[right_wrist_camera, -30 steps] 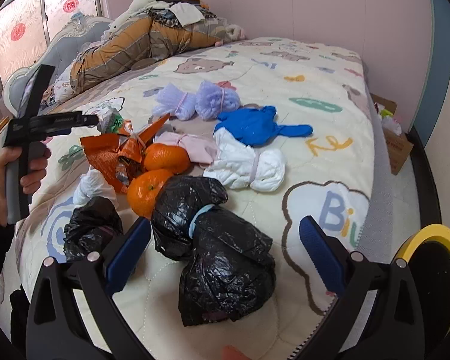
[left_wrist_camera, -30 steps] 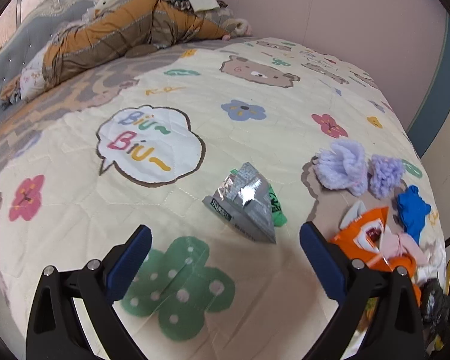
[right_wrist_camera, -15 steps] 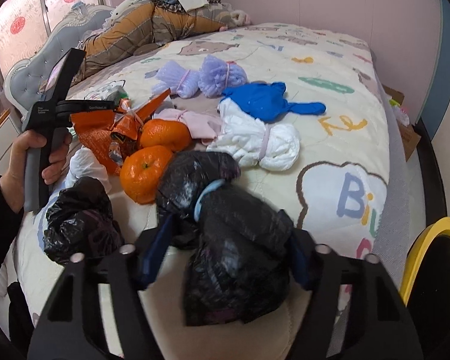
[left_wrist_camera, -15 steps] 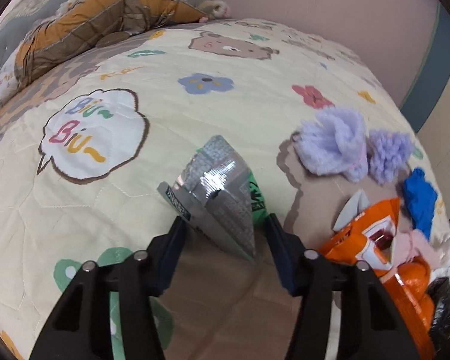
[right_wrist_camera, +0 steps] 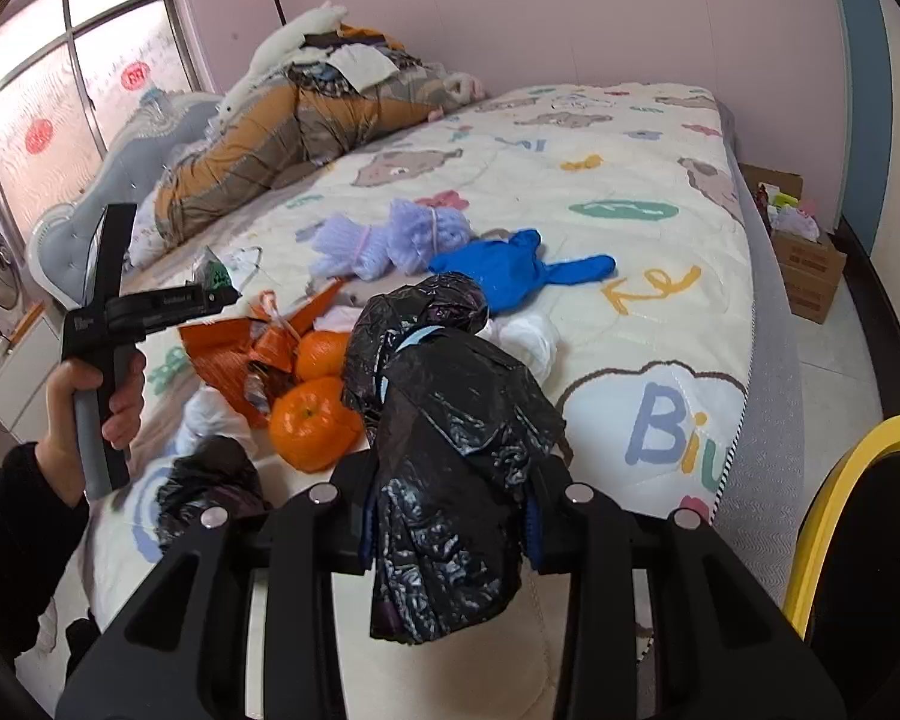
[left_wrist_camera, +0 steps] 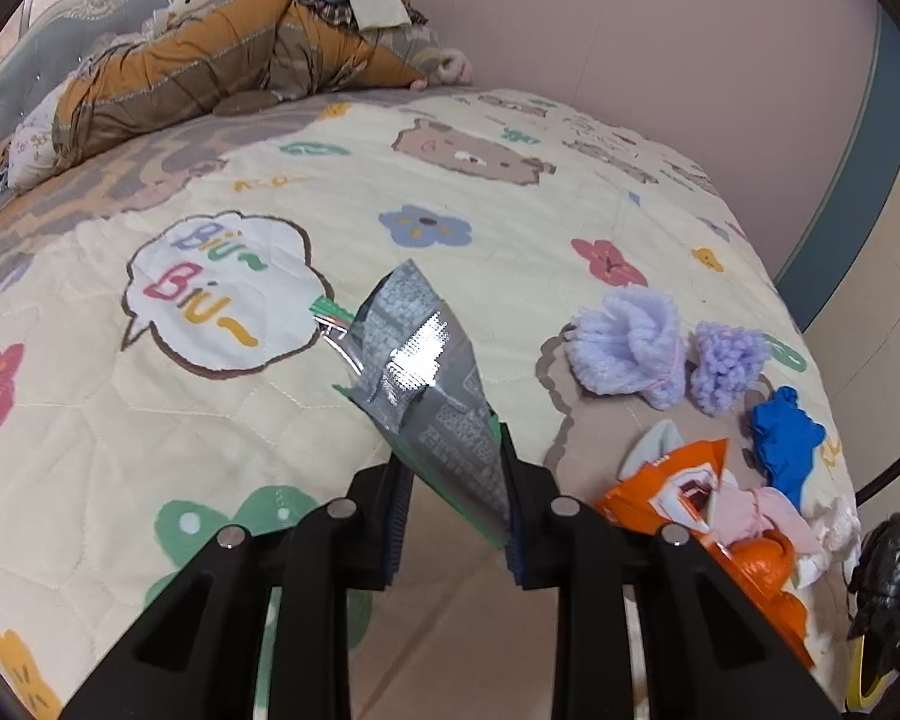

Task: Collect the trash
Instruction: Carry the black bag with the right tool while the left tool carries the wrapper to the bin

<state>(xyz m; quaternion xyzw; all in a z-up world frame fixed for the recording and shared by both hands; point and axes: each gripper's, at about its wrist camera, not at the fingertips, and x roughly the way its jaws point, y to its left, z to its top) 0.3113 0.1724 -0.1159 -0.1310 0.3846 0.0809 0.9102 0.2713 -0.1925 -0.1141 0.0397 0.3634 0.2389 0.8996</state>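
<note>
In the left wrist view a crumpled silver foil wrapper [left_wrist_camera: 420, 372] with a green edge sticks up from the patterned bedspread [left_wrist_camera: 150, 408], and my left gripper [left_wrist_camera: 453, 480] is shut on its lower corner. The right wrist view shows that same left gripper [right_wrist_camera: 219, 294] in a hand, level over the bed. My right gripper [right_wrist_camera: 450, 504] has its jaws closing on a knotted black rubbish bag [right_wrist_camera: 450, 420]; both pads press its sides and the bag is lifted off the quilt.
Two oranges [right_wrist_camera: 312, 420], a torn orange packet [left_wrist_camera: 678, 480], a second black bag [right_wrist_camera: 210, 486], purple fluffy socks [left_wrist_camera: 630, 354], a blue glove [right_wrist_camera: 510, 267] and white cloth lie together. A yellow-rimmed bin [right_wrist_camera: 840, 480] stands right of the bed. Piled bedding [left_wrist_camera: 240, 60] fills the head end.
Both grippers went from wide open to closed. The left one moved in and pinched the foil wrapper; the right one moved in, gripped the black bag and raised it.
</note>
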